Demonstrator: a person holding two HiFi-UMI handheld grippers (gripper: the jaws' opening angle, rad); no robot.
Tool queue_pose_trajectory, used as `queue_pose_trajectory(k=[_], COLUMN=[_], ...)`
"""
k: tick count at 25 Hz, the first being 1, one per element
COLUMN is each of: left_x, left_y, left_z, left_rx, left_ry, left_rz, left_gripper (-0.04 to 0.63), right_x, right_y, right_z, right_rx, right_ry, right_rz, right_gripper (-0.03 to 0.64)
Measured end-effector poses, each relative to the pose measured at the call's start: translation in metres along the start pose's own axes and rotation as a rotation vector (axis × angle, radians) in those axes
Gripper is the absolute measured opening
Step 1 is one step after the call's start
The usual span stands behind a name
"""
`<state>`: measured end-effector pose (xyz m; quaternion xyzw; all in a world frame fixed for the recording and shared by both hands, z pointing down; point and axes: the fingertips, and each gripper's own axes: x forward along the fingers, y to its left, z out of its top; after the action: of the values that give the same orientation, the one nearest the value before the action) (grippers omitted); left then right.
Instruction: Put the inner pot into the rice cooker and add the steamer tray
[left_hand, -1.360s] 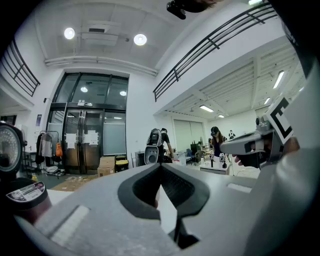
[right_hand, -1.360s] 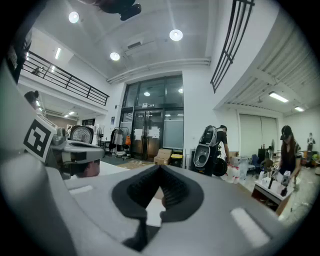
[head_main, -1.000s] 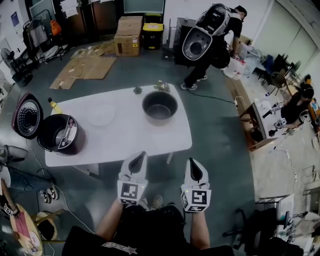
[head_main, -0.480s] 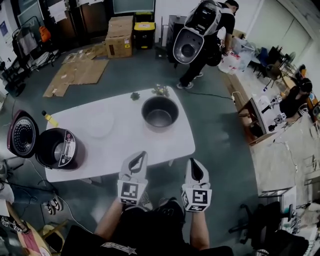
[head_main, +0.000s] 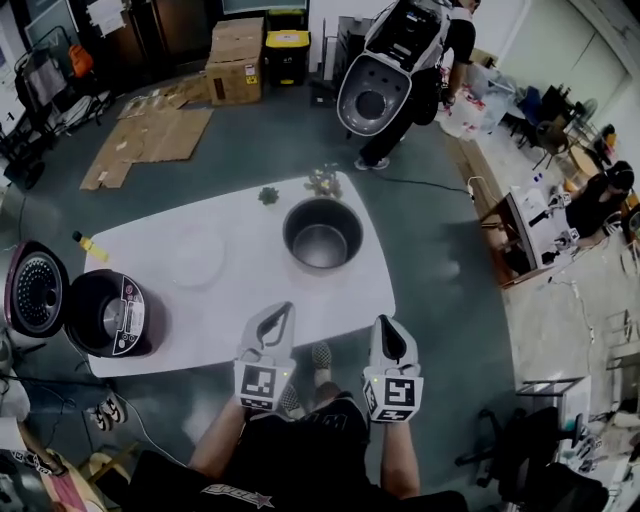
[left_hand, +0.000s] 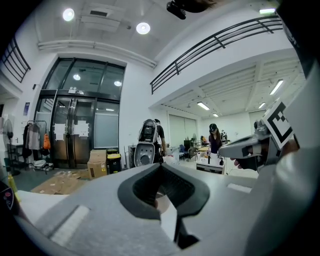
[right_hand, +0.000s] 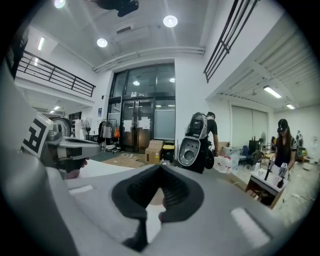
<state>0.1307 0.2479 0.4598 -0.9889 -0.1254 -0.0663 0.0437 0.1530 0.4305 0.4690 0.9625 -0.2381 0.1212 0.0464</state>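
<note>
Task not yet begun. The inner pot (head_main: 321, 233) stands on the table (head_main: 350, 290), right of its middle. The rice cooker (head_main: 108, 312), lid raised, sits at the table's left end. A pale disc (head_main: 195, 256) (probably the steamer tray) lies on the table between them. The left gripper (head_main: 281, 310) and right gripper (head_main: 384, 324), both closed on nothing, hover off the table's near edge.

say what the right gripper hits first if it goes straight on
Likely the near-right edge of the white table, just right of the inner pot; depth from the right gripper is unclear.
</note>
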Motion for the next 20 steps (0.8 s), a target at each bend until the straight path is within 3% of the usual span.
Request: queue_pose_trajectory(k=[11,20], left_x=[0.095,0.147], left_y=[0.036,0.063], left_z=[-0.022,-0.059], left_rx=[-0.034,-0.083], left_ry=[0.077,0.183], left_rz=[0.076,0.147], left_gripper=[0.011,0.011], right_x=[0.125,0.206], right_y=[-0.033,-0.051], right_z=[-0.003,-0.03], right_rx=[-0.002,0.013], right_ry=[0.062,0.162], right_rz=[0.107,0.188], right_gripper=[0.003,0.003])
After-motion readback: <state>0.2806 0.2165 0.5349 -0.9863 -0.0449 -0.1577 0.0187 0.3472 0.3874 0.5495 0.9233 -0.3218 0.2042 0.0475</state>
